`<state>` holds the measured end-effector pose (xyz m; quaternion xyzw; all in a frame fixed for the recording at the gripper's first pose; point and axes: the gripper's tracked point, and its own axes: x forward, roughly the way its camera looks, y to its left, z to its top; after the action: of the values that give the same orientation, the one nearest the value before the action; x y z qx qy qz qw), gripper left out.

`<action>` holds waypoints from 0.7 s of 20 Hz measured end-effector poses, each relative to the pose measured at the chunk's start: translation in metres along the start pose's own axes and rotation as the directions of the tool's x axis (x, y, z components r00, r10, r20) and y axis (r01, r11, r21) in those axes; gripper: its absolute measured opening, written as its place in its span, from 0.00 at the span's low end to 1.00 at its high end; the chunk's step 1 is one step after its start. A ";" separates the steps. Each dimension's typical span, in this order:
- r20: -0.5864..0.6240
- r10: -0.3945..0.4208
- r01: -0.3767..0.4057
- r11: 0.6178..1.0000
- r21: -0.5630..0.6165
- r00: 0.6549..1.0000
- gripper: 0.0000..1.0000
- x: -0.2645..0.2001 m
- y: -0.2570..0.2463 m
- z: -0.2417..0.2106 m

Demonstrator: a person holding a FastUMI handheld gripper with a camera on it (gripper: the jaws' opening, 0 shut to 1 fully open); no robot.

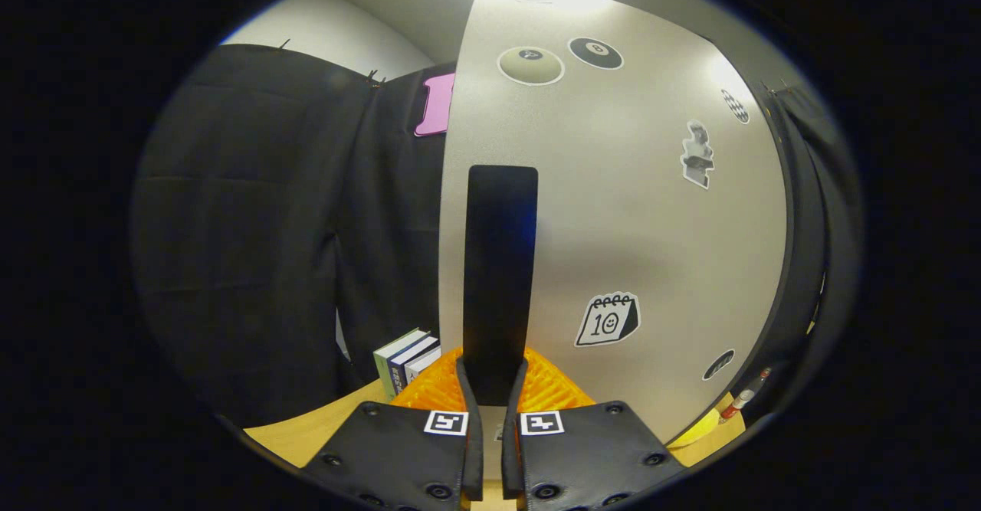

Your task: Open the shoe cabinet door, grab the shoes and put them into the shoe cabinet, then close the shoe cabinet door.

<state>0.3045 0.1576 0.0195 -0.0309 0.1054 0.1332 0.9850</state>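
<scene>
The shoe cabinet door is a silver-grey panel with several stickers, standing close in front of me. A tall black handle runs upright near the door's left edge. My gripper is shut on the lower end of this handle. Its orange-ribbed fingertips press on the handle from both sides. The cabinet's inside is hidden behind the door, and I cannot tell how far the door stands ajar.
Left of the door's edge, a few books stand on the wooden tabletop against the black cloth wall. Low on the right of the door lie a marker pen and something yellow.
</scene>
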 end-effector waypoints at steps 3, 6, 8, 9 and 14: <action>-0.001 0.021 -0.021 1.000 -0.001 1.000 0.11 -0.005 -0.003 -0.004; -0.002 0.030 -0.030 1.000 -0.001 1.000 0.11 -0.016 -0.006 -0.005; -0.005 0.043 -0.043 0.999 0.004 0.999 0.11 -0.024 -0.006 -0.006; -0.004 0.049 -0.049 0.999 0.004 0.999 0.11 -0.028 -0.006 -0.006; -0.003 0.081 -0.081 0.997 0.012 0.997 0.11 -0.043 -0.010 -0.007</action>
<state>0.2657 0.1368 0.0226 -0.0208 0.1090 0.1724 0.9788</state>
